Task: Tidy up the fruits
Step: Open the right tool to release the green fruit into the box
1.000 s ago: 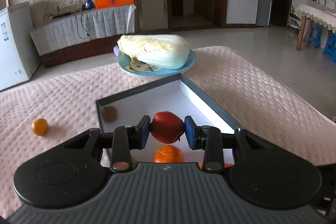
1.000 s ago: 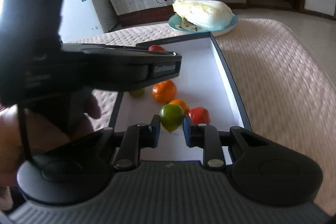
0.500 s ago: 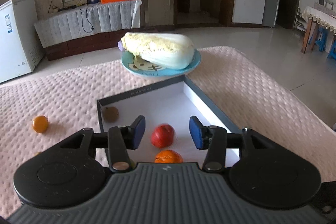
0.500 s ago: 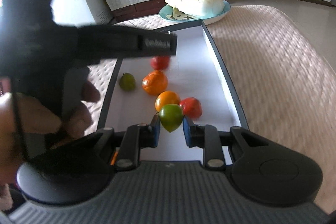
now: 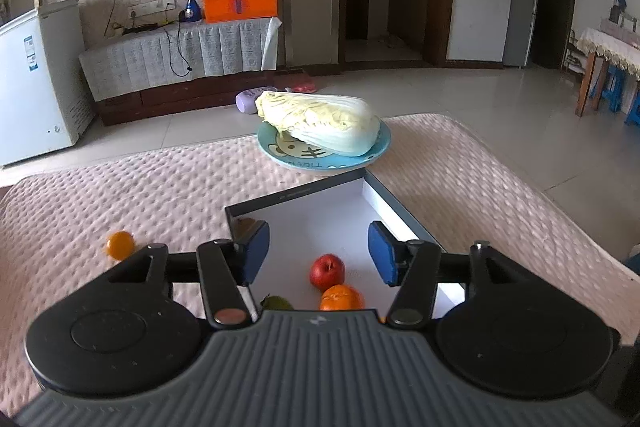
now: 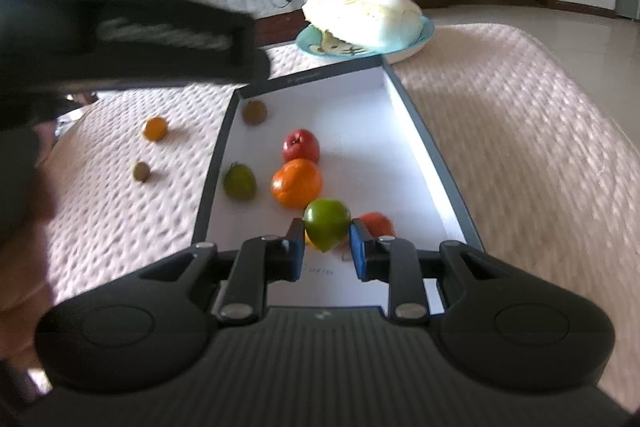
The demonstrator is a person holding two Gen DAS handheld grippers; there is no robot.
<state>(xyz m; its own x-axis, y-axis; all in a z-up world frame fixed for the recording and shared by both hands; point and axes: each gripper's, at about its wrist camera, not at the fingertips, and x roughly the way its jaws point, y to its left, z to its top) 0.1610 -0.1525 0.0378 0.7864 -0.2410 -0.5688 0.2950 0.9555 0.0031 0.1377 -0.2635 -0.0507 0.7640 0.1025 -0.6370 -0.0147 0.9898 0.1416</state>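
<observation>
A dark-rimmed box (image 5: pixel 296 193) with a white floor holds a red apple (image 5: pixel 327 271), an orange (image 5: pixel 341 298), a green fruit (image 5: pixel 276 303) and a brown kiwi (image 5: pixel 244 225). My left gripper (image 5: pixel 318 253) hovers above the apple. Its jaws are opening, and nothing is between them. In the right wrist view my right gripper (image 6: pixel 327 243) has a round green fruit (image 6: pixel 327 223) at its fingertips, low over the near end of the box (image 6: pixel 424 131). Its jaws are starting to open, and the pads still touch the fruit. A red fruit (image 6: pixel 376 225) lies just behind it.
A small orange (image 6: pixel 155 129) and a small brown fruit (image 6: pixel 141 171) lie on the pink cloth left of the box. A cabbage (image 5: pixel 320 123) rests on a blue plate (image 5: pixel 324 163) beyond the box's far end. The left gripper's body (image 6: pixel 120 39) fills the right view's upper left.
The left gripper let go of the red apple, which now lies in the box, then rose and spread wider. The right gripper kept its place with the green fruit.
</observation>
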